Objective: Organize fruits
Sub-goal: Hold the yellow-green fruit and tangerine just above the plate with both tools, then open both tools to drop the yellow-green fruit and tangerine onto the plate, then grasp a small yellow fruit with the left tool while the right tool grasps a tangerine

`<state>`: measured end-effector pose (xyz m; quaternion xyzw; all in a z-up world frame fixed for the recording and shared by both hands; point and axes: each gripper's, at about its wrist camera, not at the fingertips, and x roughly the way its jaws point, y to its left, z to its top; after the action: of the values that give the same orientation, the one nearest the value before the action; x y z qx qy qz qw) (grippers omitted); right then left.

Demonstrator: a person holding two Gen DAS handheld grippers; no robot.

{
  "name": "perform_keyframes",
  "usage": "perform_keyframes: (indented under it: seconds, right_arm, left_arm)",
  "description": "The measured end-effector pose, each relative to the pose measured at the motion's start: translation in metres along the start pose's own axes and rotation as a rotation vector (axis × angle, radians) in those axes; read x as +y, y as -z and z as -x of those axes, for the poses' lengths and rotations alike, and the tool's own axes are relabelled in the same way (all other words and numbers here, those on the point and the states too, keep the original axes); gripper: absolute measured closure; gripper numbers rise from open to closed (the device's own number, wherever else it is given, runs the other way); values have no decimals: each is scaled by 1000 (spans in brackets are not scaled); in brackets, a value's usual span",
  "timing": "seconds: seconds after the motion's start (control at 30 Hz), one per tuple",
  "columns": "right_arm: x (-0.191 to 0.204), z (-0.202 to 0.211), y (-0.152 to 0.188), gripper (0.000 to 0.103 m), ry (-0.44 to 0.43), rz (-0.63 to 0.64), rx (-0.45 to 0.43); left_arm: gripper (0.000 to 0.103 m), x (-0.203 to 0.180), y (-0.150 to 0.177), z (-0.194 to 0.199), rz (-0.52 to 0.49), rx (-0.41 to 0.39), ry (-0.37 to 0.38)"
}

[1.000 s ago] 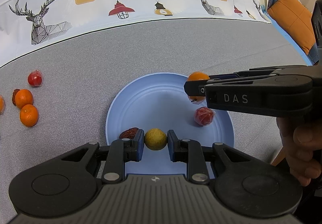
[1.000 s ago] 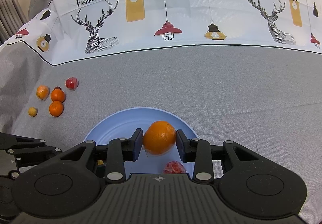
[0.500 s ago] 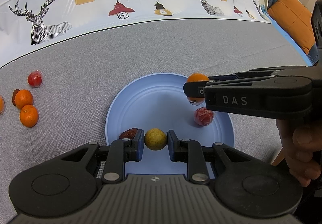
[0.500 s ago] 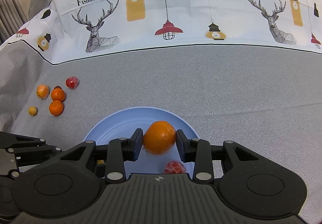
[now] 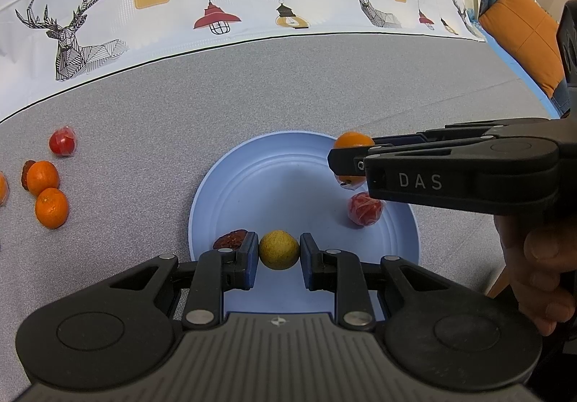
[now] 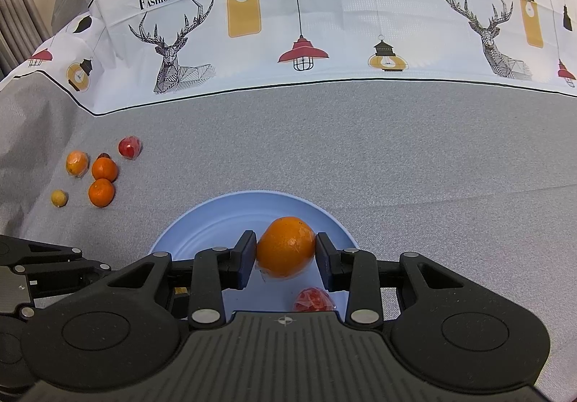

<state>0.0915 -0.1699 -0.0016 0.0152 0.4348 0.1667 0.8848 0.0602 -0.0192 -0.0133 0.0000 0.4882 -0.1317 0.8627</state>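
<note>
On the left of the grey-clothed table [image 5: 288,84], loose fruit is seen waiting: a wrapped red fruit [image 5: 63,145], two oranges [image 5: 51,208] with a dark red fruit tucked behind one, and, in the right wrist view, a wrapped orange [image 6: 76,162] and a small yellow fruit [image 6: 59,198] as well. These are well apart from the blue plate [image 5: 288,164], so the gathering is judged to be only partly done.

Over the near edge of the plate, the left claw [image 5: 279,252] is clenched on a yellow-green fruit [image 5: 278,249], with both blue pads pressed against its sides. A wrinkled dark red fruit [image 5: 230,239] is lying on the plate just beside the left pad. Whether the yellow-green fruit is resting on the plate or is held just above it cannot be told.

Further right, a wrapped red fruit [image 5: 364,209] is already set on the plate. Above it, the right claw [image 6: 286,254] is clamped on a wrapped orange [image 6: 286,246], which is carried over the far right part of the plate and appears to be held clear of its surface.

The step in hand is judged to be the placing of two fruits at once. For the next move, each fruit would need to be lowered onto a bare patch of plate, clear of the pieces lying there, and the pads eased apart gently so that the round fruit is not sent rolling. The claws could then be sent to the cluster at the left.
</note>
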Motion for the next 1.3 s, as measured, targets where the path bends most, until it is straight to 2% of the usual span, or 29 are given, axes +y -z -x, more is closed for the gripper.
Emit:
perform_keyframes:
  seconds: [0.27,0.37,0.4,0.43,0.63,0.9,1.17,1.3]
  right_arm:
    - [1,0,2,65,-1,4,3]
    - [2,-2,3,62,8,7,12]
    - [2,-2,2,56,14,7,10]
    - [1,-1,1,53,17,4,5]
    - [-1,1,-1,52,28,-12,-4]
    - [4,3,-7,52,42,-33,-42]
    - [16,5,-15,52,52,-76,-108]
    - [25,3,-19,65,32,-97,-140]
  left_arm:
    - [76,0,1,-1,2,4,8]
    - [67,0,3,-2,2,14,19]
    - [66,-1,3,-2,-5,10,13]
    - [66,-1,2,-1,-8,5,9]
    - [66,7,0,3,26,-18,-1]
    - [83,17,-3,14,57,-53,-7]
    - [85,51,-8,39,169,-104,-82]
    - [85,83,-14,56,253,-111,-134]
